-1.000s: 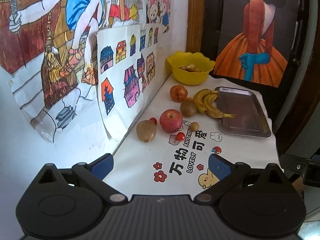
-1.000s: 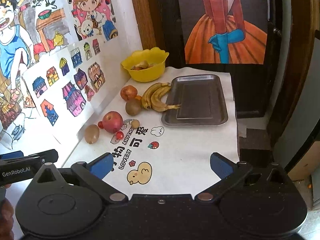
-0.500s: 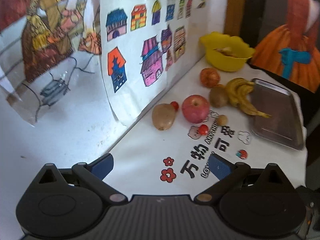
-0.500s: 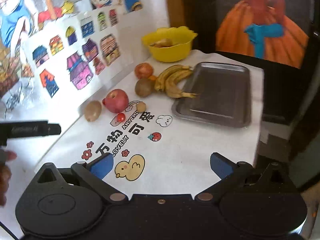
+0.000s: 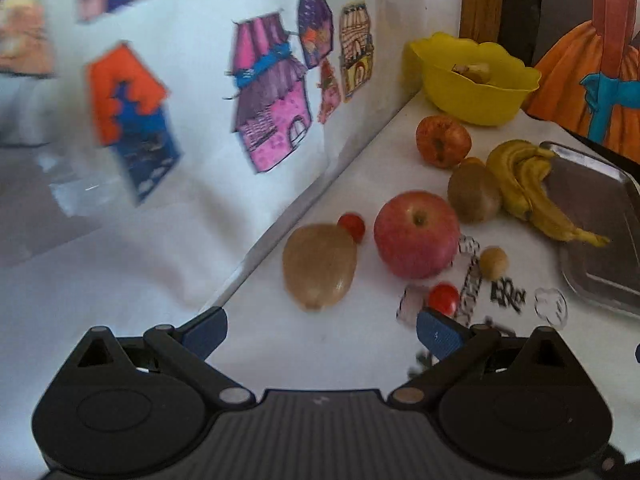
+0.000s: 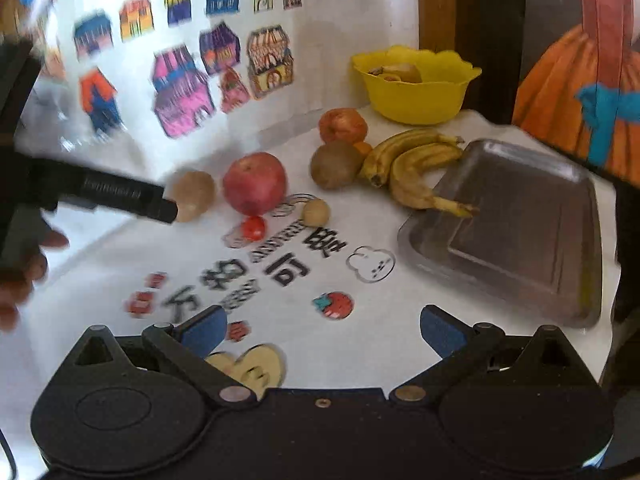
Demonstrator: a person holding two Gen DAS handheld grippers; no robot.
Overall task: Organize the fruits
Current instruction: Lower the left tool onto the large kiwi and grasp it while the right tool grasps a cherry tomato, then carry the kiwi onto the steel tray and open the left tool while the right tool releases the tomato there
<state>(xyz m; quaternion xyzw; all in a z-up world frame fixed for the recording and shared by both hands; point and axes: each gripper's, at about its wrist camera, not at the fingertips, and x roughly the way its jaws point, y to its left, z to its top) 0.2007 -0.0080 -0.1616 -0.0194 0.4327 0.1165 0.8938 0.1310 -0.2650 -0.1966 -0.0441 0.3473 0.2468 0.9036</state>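
Note:
Fruit lies on a white printed tablecloth (image 6: pixel 360 340) along the wall. A pale kiwi (image 5: pixel 319 266) is nearest my left gripper (image 5: pixel 322 334), which is open just short of it. Behind it are a cherry tomato (image 5: pixel 351 227), a red apple (image 5: pixel 416 234), a second cherry tomato (image 5: pixel 443 298), a small round fruit (image 5: pixel 493 263), a brown kiwi (image 5: pixel 473 193), a second apple (image 5: pixel 442 141) and bananas (image 5: pixel 528 192). A metal tray (image 6: pixel 520 232) sits at the right. My right gripper (image 6: pixel 322 332) is open over the cloth, holding nothing.
A yellow bowl (image 6: pixel 416 88) with some fruit stands at the back by the wall. Paper drawings of houses (image 5: pixel 272 96) hang on the white wall at the left. A hand (image 6: pixel 20 272) holds the left gripper's body (image 6: pixel 120 196), seen in the right wrist view.
Both grippers have moved forward and lower toward the fruit. The left one has closed in on the pale kiwi. Both stay open.

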